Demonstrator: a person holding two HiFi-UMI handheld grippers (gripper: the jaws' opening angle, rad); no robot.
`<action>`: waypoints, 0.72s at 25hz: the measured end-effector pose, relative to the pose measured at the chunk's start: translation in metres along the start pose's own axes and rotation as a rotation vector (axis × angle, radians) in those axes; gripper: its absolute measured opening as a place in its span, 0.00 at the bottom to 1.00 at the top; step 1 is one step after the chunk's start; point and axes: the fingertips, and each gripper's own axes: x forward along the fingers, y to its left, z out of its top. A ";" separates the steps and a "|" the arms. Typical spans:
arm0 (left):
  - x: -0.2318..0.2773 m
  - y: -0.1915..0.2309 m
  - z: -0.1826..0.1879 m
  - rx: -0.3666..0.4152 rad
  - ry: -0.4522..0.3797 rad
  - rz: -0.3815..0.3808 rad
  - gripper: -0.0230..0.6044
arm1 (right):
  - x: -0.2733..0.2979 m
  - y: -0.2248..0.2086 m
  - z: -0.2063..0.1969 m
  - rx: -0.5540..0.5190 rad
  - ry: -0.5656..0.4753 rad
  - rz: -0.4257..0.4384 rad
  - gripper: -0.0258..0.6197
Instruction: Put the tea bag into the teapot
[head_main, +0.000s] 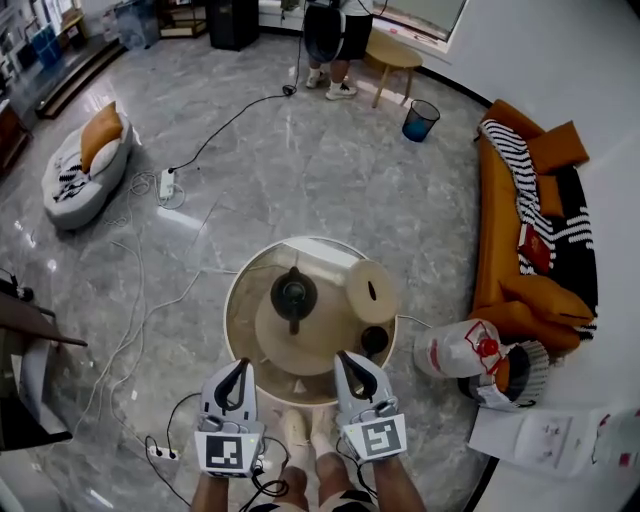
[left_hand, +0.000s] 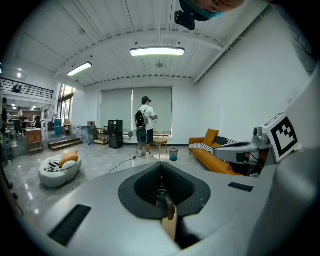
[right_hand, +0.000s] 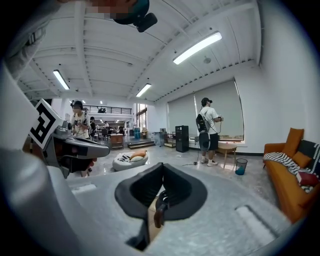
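A dark teapot (head_main: 293, 293) stands on a round pale tray (head_main: 270, 345) on a small round table (head_main: 232, 300). I cannot make out a tea bag for certain; a small pale item (head_main: 298, 385) lies near the table's front edge. My left gripper (head_main: 241, 362) and right gripper (head_main: 343, 355) hover side by side over that front edge, short of the teapot. Both are shut with nothing between the jaws. The left gripper view shows its gripper (left_hand: 161, 166) with dark pads pressed together, pointing across the room. The right gripper view shows its gripper (right_hand: 162, 169) the same way.
A round wooden box (head_main: 371, 290) and a dark cup (head_main: 374, 340) sit on the table's right side. An orange sofa (head_main: 520, 260) and a white bag (head_main: 462, 350) are to the right. Cables (head_main: 140, 300) cross the floor at left. A person (head_main: 335, 40) stands far back.
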 end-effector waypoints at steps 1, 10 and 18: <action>-0.002 -0.002 0.000 -0.017 0.005 0.000 0.06 | -0.005 0.003 -0.002 0.001 0.004 0.002 0.04; -0.009 -0.018 -0.045 -0.018 0.057 -0.053 0.06 | -0.020 0.017 -0.045 0.029 0.060 -0.003 0.04; 0.000 -0.035 -0.113 -0.047 0.147 -0.070 0.06 | -0.018 0.021 -0.120 0.058 0.154 0.030 0.04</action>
